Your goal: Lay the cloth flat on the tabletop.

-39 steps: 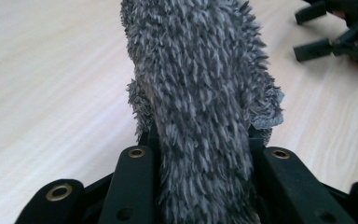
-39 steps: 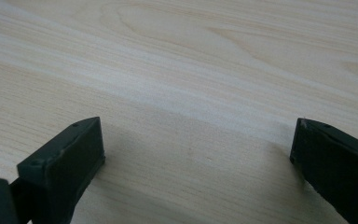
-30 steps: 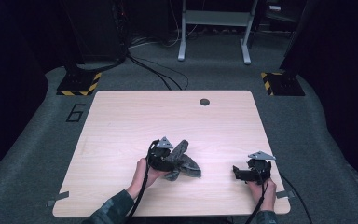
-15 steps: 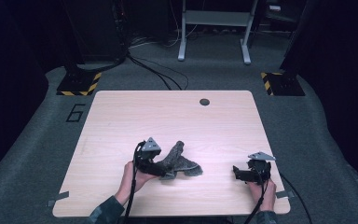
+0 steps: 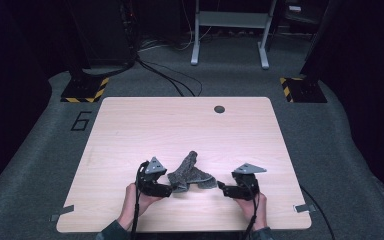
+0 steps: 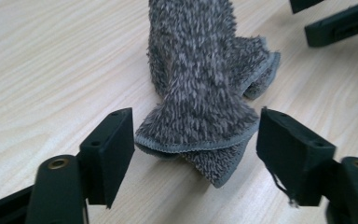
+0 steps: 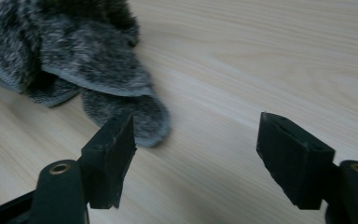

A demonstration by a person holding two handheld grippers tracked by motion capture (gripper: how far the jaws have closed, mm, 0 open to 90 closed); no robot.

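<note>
My left hand-held gripper [image 6: 196, 140] gapes wide around the crumpled grey cloth's [image 5: 190, 172] hem on the bench [image 5: 130, 130]; my right hand-held gripper [image 7: 196, 149], also wide, sits just beside it.

Light wood-grain table [image 5: 130, 135] stood on grey carpeted floor [image 5: 40, 150]. Dark round grommet hole [image 5: 219, 109] sat near far edge, right of centre. Crumpled grey fuzzy cloth [image 5: 190, 173] lay on tabletop near front edge, about mid-width, one narrow end pointing away toward far side. Cloth folded over itself, stitched hem visible along layered edges [image 6: 196, 144]. Grey tape strips [image 5: 61, 213] at both front corners, left and right. Number 6 [image 5: 81, 121] marked on floor beside table's left far corner.
</note>
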